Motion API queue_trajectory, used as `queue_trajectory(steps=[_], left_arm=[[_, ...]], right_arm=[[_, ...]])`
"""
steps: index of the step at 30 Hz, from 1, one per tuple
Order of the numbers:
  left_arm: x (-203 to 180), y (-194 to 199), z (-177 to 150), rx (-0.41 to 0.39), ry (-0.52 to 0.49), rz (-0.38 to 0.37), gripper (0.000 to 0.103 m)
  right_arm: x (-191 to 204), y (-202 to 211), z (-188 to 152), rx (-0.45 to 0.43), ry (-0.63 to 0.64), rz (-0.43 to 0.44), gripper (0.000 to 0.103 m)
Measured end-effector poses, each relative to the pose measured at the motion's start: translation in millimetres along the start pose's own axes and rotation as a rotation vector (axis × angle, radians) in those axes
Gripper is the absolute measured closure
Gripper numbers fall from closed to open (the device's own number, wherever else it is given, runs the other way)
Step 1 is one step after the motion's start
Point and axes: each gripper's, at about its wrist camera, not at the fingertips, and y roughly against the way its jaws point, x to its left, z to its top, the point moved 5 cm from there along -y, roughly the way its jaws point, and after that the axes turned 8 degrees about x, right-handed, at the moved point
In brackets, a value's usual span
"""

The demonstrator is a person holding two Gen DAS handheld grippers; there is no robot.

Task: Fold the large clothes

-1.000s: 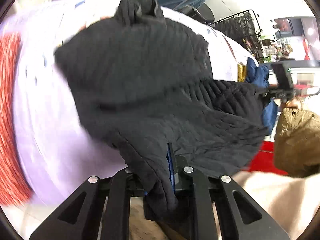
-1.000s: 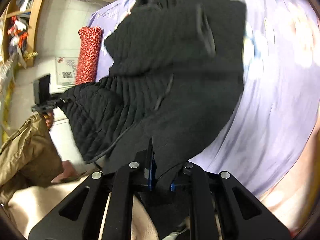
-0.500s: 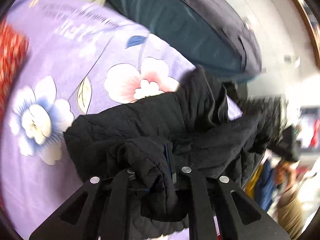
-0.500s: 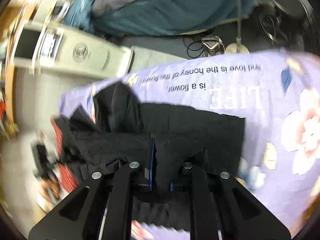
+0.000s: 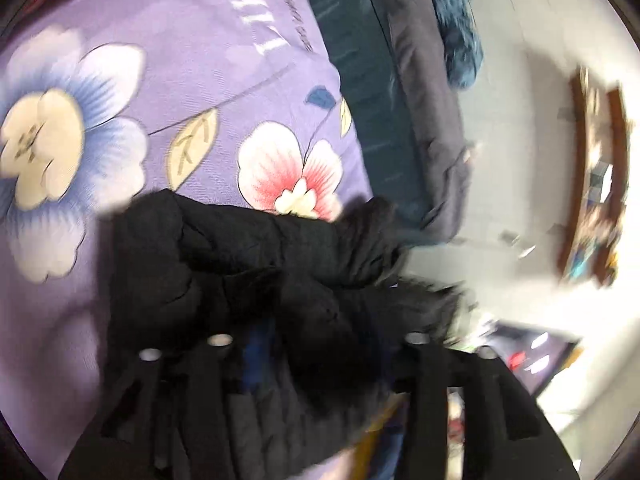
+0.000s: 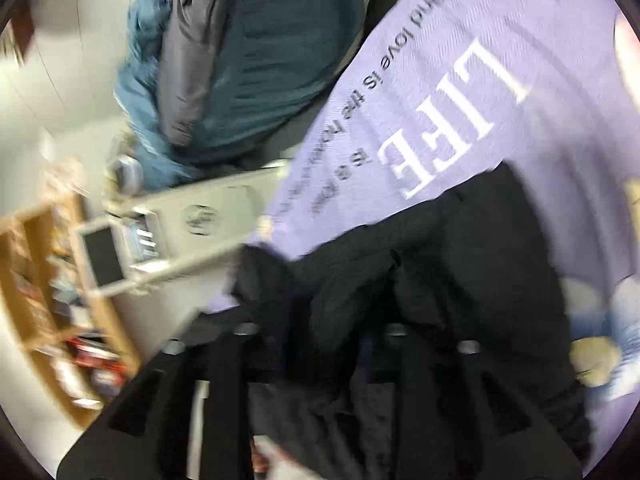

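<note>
A black quilted jacket (image 5: 248,264) lies bunched on a purple flowered bedsheet (image 5: 168,80). My left gripper (image 5: 316,344) has its jaws spread wide, with jacket cloth heaped between them. In the right wrist view the jacket (image 6: 460,280) lies below the white word LIFE on the sheet (image 6: 460,92). My right gripper (image 6: 320,336) also has its jaws apart, with black cloth lying between them. Both views are blurred by motion.
A teal and grey duvet (image 5: 384,92) is piled beyond the bed's far edge; it also shows in the right wrist view (image 6: 248,60). A grey appliance (image 6: 192,224) and wooden shelves (image 6: 44,280) stand at the left there. A white wall (image 5: 520,160) is to the right.
Both grippers carried the jacket's edge forward over the rest of it, lowered toward the sheet and spread their jaws. The jacket now lies bunched in a smaller heap.
</note>
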Motion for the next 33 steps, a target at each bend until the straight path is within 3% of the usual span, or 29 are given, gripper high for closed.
queue_trajectory(steps=[1,2,5,7,9,12,14,18,23,26,30,33], left_arm=[[2.7,15.4,1.4,-0.028,0.045,-0.058,0.026],[3.9,27.3,3.1,-0.067,0.064,-0.086,0.013],[3.8,78.2,5.5,-0.222,0.048,-0.062,0.012],[-4.0,93.8,-0.4,-0.244,0.011,-0.028,0.012],[-22.6,91.6,-16.1,-0.235,-0.084,0.104,0.012],[-60.1,58.3,-60.6,-0.201,-0.340,0.423,0.012],[-81.2,25.9,-101.0,-0.195,-0.507,0.548,0.010],[-97.0,-49.8,-171.3,-0.184,-0.692,0.657,0.006],[-71.4,-126.0,-200.2,-0.150,-0.691,0.850,0.006],[-57.4,-132.4,-192.8,-0.153,-0.659,0.873,0.005],[-46.3,-125.2,-170.6,-0.127,-0.591,0.801,0.005],[-42.1,-118.7,-148.9,-0.133,-0.531,0.781,0.005]], right_arm=[[-0.9,5.8,1.3,-0.002,-0.028,0.083,0.040],[-1.8,15.1,2.2,-0.019,-0.059,0.163,0.036],[-4.1,52.9,3.9,-0.141,-0.102,0.297,0.023],[-1.6,74.3,0.7,-0.190,-0.078,0.303,0.022],[9.9,82.0,-10.9,-0.177,0.024,0.201,0.022],[34.2,69.7,-48.1,-0.148,0.312,-0.164,0.022],[54.2,50.2,-91.7,-0.170,0.564,-0.392,0.022],[67.6,14.1,-179.5,-0.237,0.924,-0.608,0.022],[36.3,-34.0,-230.7,-0.163,1.087,-0.795,0.022],[19.0,-48.4,-233.6,-0.131,1.105,-0.880,0.022],[5.7,-49.0,-215.5,-0.125,1.022,-0.871,0.021],[5.5,-50.5,-201.6,-0.132,0.969,-0.881,0.012]])
